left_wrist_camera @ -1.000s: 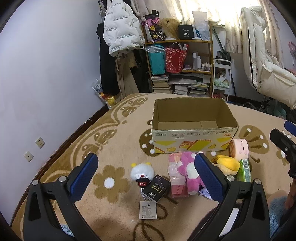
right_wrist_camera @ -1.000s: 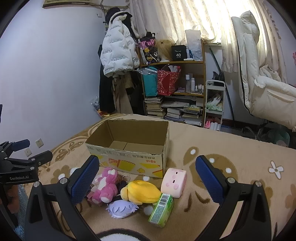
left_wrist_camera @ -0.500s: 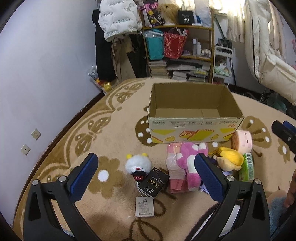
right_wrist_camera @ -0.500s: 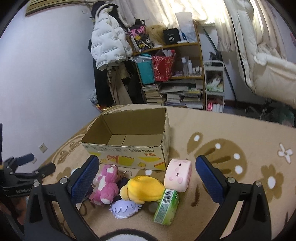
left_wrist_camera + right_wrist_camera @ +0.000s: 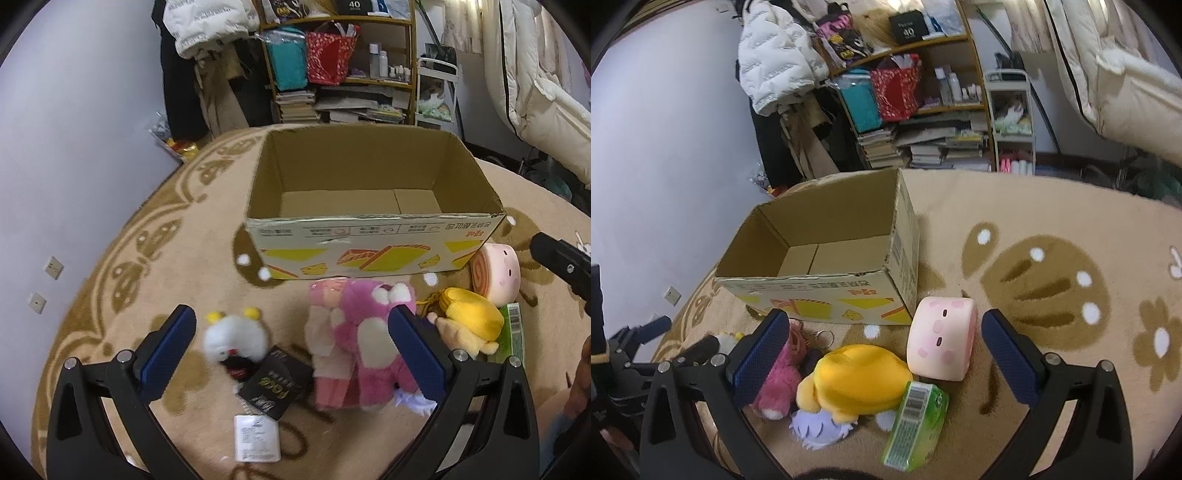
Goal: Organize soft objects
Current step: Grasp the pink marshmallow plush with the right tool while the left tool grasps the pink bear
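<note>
Hovering low over the beige patterned carpet (image 5: 110, 229), the left gripper (image 5: 291, 350) points forward with its two blue ribbed pads spread wide and nothing between them. The right gripper (image 5: 882, 350) has the same pose, jaws spread and empty, above the toys on its side.

An open cardboard box (image 5: 369, 251) stands on the carpet, with yellow printed shapes on its front wall. Its inside shows only bare brown flaps. All the soft things lie in front of it, outside. A fluffy pink bear plush (image 5: 365, 332) lies close to the right pad of the left gripper. A white furry plush with yellow horns (image 5: 236, 336) sits left of it. A yellow plush (image 5: 857, 380) lies just beside the bear, and a smooth pink roll-shaped cushion with a small face (image 5: 942, 339) rests near the right corner of the box.

The left wrist view alone shows a black glossy packet (image 5: 277, 387) and a white paper tag (image 5: 256, 439) near the white plush. It shows also the spiral end of the cushion, and the tip of the right gripper at the right edge. The right wrist view shows better a green carton with a barcode (image 5: 916, 424) touching the yellow plush, a pale purple plush (image 5: 820, 428) half under it, and a metal key ring (image 5: 822, 336).
</note>
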A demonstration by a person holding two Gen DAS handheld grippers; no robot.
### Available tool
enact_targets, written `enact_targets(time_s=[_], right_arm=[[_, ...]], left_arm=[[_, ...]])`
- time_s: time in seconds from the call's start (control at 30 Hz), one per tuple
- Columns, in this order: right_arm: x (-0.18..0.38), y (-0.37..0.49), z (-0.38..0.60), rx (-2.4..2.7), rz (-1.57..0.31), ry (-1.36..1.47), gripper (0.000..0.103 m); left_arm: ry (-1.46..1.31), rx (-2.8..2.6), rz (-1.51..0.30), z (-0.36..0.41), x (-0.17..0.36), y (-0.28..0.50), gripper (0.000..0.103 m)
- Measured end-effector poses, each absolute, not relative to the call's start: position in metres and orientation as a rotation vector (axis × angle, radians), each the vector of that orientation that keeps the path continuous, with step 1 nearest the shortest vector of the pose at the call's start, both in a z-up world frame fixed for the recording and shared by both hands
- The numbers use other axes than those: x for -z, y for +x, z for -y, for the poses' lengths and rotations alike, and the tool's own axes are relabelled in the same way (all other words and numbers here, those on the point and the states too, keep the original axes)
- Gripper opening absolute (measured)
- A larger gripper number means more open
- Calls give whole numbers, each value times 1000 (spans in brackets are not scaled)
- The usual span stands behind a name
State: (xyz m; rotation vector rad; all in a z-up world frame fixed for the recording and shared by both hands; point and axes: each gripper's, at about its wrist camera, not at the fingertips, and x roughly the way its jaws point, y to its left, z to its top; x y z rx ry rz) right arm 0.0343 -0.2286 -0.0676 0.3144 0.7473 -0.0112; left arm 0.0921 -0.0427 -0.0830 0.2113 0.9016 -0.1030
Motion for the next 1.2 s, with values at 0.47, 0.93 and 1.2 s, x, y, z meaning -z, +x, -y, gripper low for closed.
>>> enact_targets(time_s=[0.47, 0.93, 1.2], right_arm=[[120, 83, 258, 78, -873, 431, 97], [162, 99, 262, 107, -1006, 474, 85], [170, 99, 268, 118, -1032, 500, 79]], left_arm=[[208, 239, -969, 86, 125, 117, 103], [164, 228, -1080, 91, 155, 134, 103], [128, 205, -1126, 77, 165, 142, 93]])
